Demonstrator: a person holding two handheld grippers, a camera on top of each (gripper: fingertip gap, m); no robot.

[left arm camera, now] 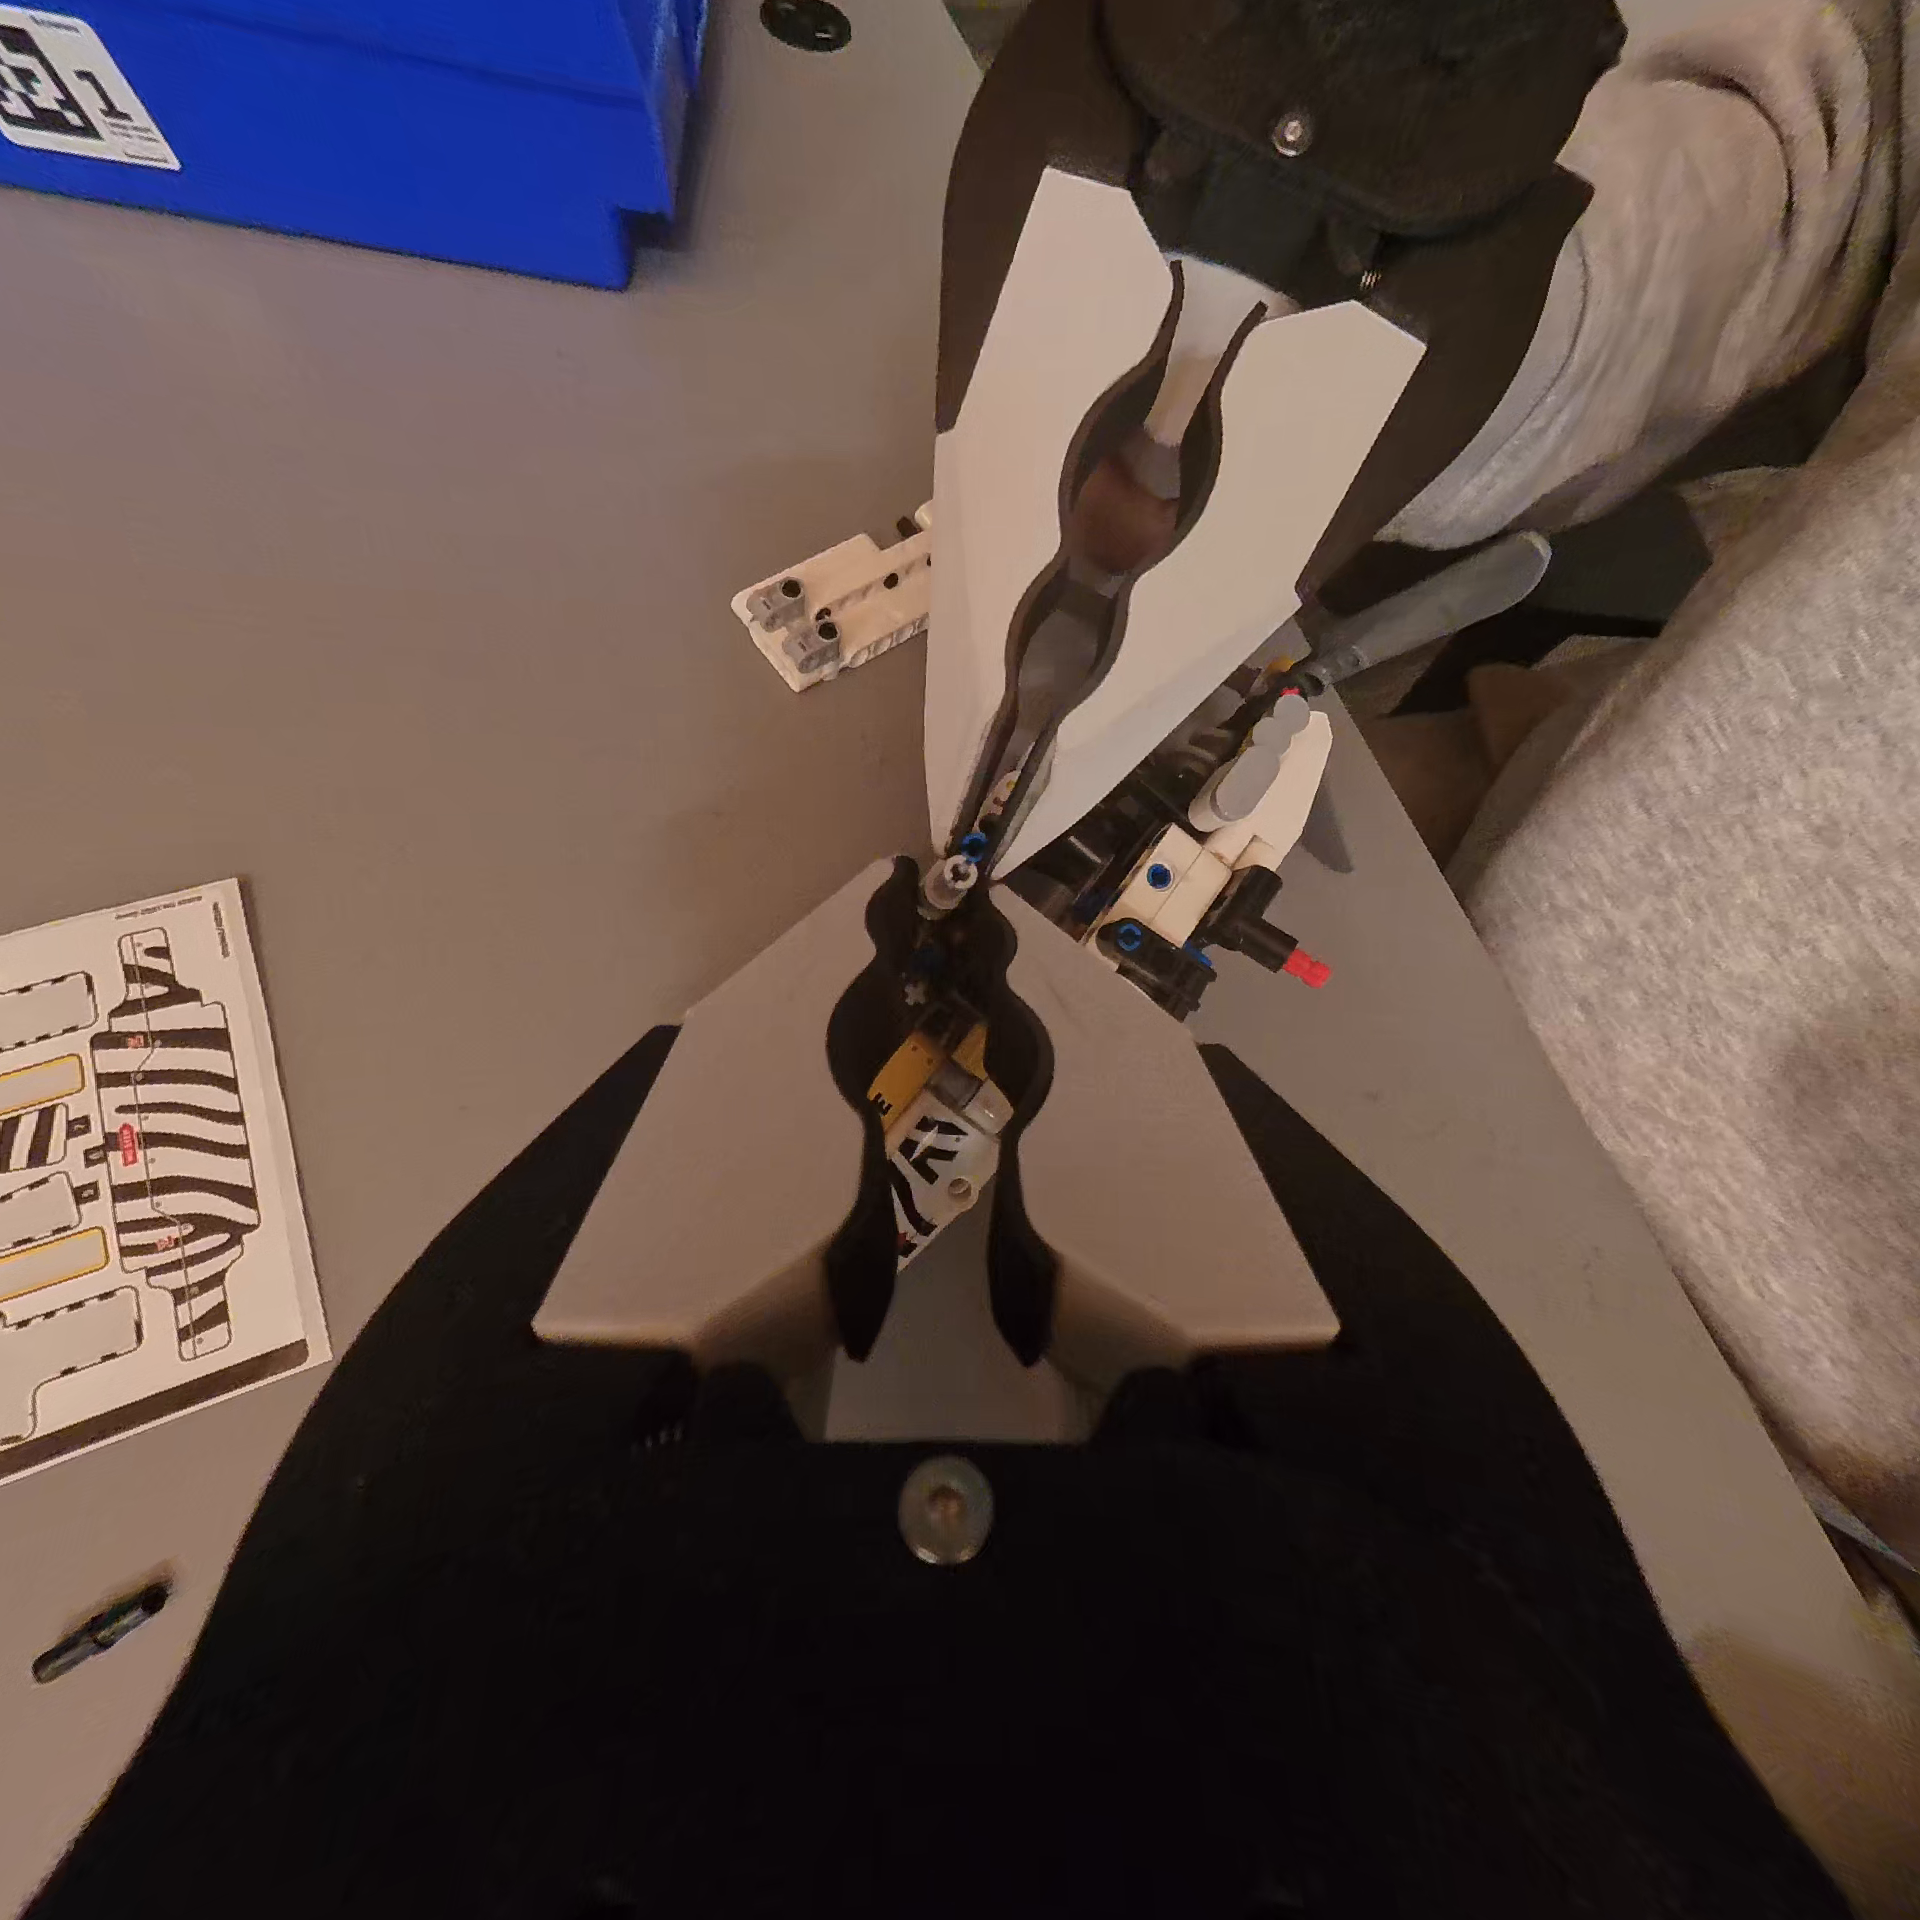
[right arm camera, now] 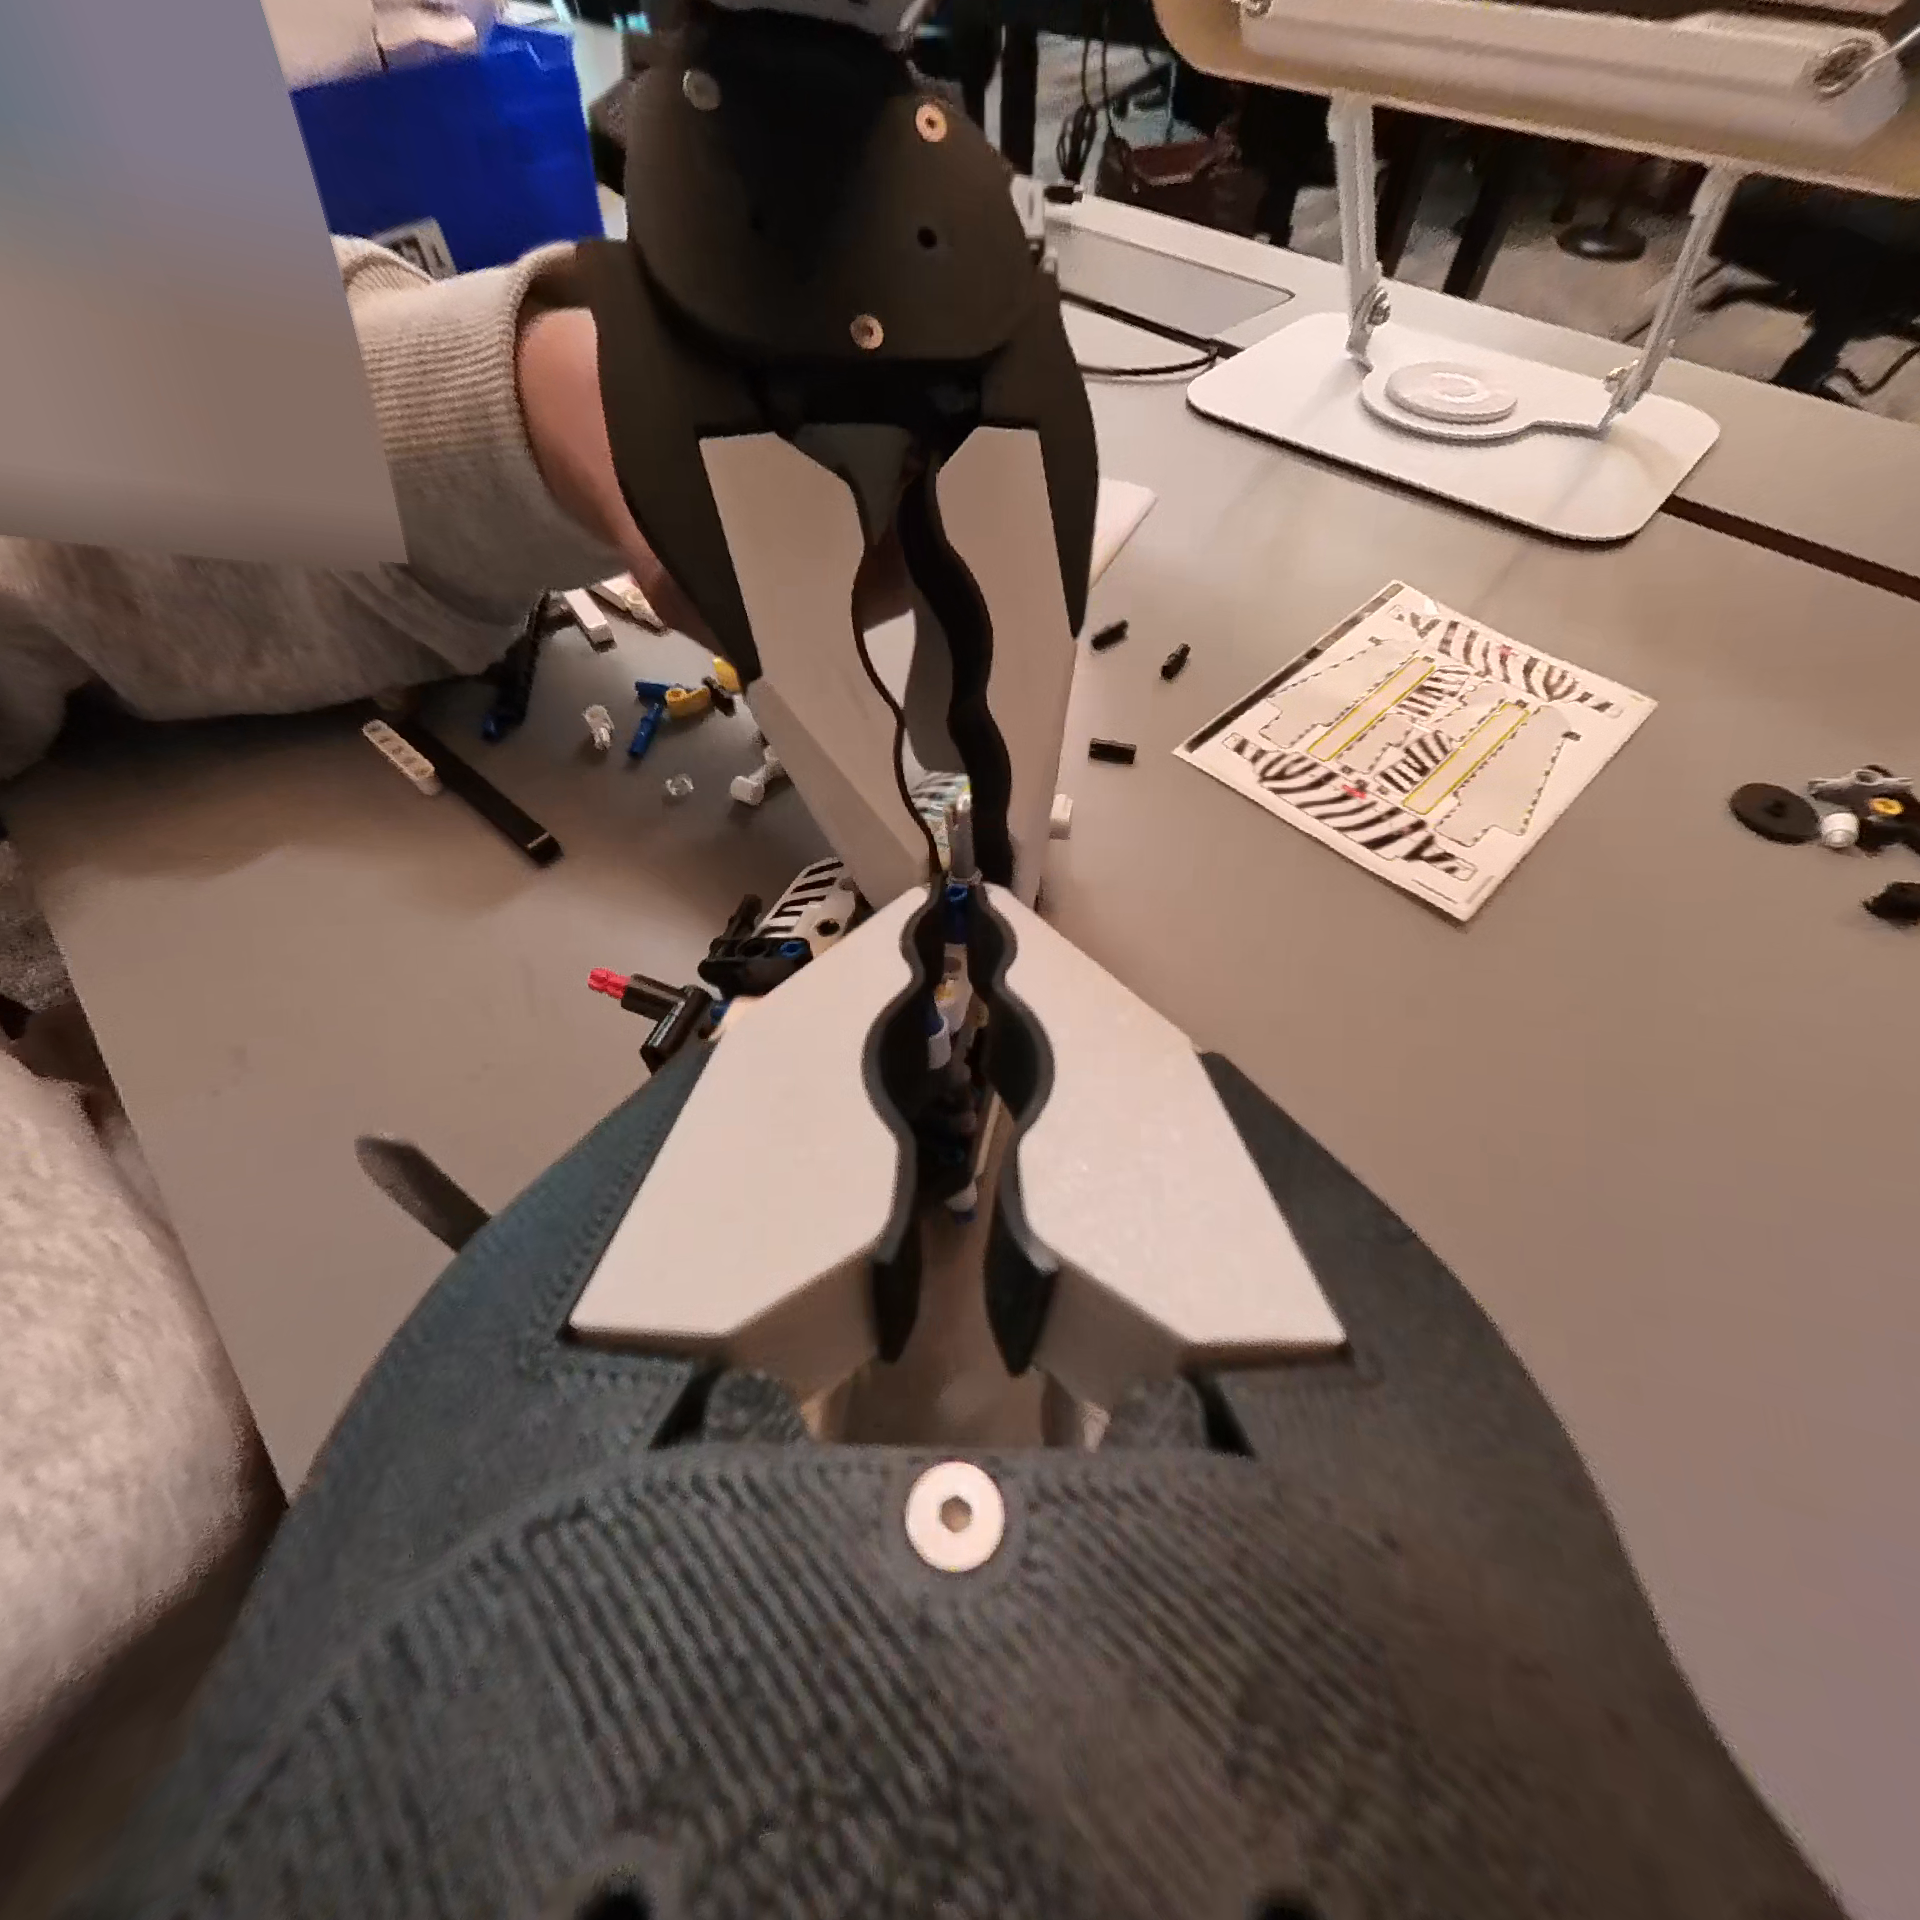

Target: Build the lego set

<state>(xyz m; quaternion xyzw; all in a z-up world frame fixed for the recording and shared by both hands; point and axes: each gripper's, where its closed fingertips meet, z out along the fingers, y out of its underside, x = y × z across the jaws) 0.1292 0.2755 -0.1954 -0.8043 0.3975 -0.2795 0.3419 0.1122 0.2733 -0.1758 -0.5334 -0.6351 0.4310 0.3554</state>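
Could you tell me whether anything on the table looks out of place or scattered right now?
Loose Lego pieces lie scattered beside the person's sleeve, and a few black pins sit stray near the sticker sheet. Nothing looks damaged.

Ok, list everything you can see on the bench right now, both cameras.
Lego model: one, white and black, at the near table edge under both grippers.
Grey axle: one, at the meeting fingertips.
Sticker sheet: one, zebra-striped, flat on the table.
White subassembly: one, lying apart from the model.
Loose parts: several, blue, yellow, white, black, scattered.
Blue bin: one, far corner.
Lamp base: one, white, far side.
Table: grey.
Sleeve: grey knit.
Left gripper: closed on the model.
Right gripper: closed on the model.
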